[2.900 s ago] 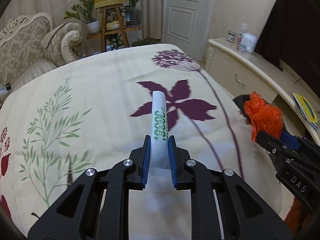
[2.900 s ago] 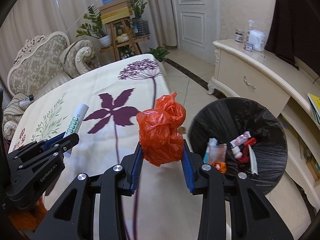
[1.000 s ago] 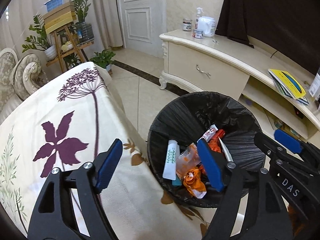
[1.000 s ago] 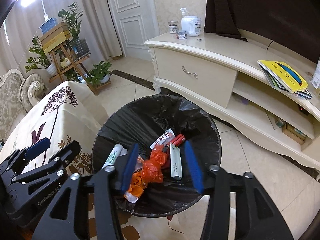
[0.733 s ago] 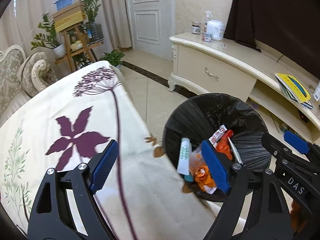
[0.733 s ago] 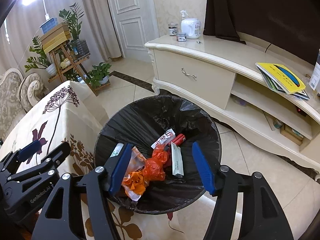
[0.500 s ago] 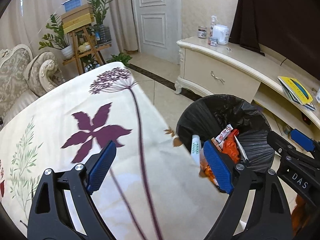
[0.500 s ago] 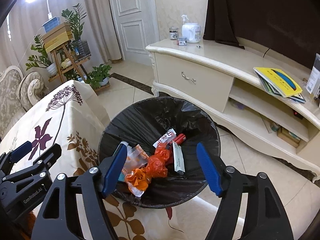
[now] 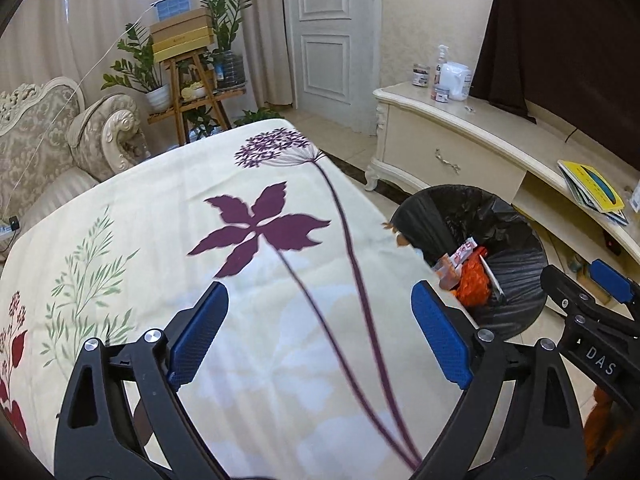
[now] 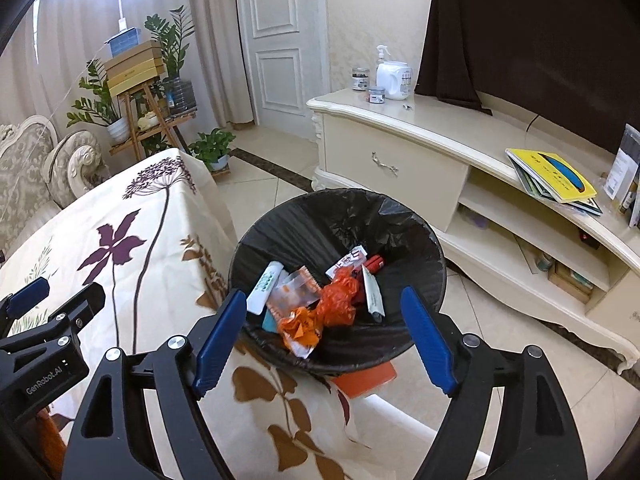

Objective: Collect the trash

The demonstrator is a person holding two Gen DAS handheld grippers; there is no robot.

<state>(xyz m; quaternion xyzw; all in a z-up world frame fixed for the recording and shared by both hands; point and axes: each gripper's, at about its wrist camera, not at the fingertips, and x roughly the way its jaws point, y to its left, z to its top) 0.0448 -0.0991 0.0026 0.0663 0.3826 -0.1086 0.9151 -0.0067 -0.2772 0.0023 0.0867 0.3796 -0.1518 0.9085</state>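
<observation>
Bin (image 10: 420, 224) just beside tablecloth (image 9: 280, 280) edge.

Orange bag (image 10: 338, 300) inside black bin (image 10: 424, 236)

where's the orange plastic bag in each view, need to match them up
Left wrist view: orange plastic bag at right of centre, inside the trash bin, partly hidden by the table edge.
Right wrist view: orange plastic bag near the middle, among the litter in the trash bin.
Shared landmark: the black-lined trash bin beside the floral tablecloth.
</observation>
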